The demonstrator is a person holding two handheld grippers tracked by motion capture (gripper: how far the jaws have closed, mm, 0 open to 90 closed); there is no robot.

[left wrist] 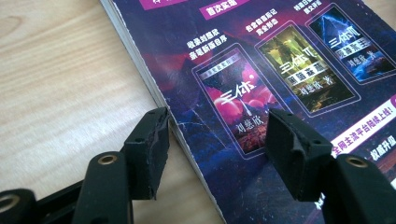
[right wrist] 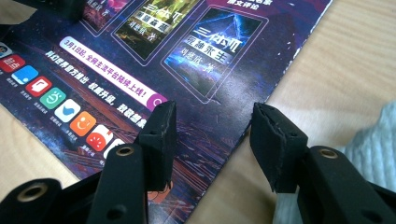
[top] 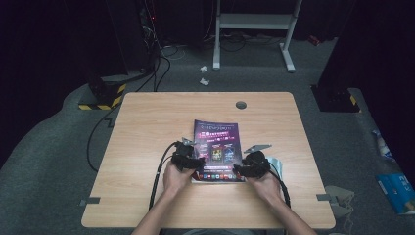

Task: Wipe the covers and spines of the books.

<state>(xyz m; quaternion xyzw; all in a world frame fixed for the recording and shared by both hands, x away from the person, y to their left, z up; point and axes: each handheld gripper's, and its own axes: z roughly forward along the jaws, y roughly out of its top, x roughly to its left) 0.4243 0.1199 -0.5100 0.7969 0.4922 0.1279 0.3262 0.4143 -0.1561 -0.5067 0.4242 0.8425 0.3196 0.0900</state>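
High view: magazine [top: 218, 149] on wooden table [top: 147, 147], grey carpet [top: 58, 142].

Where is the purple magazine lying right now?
High view: the purple magazine lies flat mid-table, below the grommet, its near edge between left claw and right claw.

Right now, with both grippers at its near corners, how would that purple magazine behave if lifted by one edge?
The magazine would probably sag: its stacked page edges look thin and soft-bound. The glossy, creased cover may slip between the pads. Lying flat on the table, it should slide, not roll.
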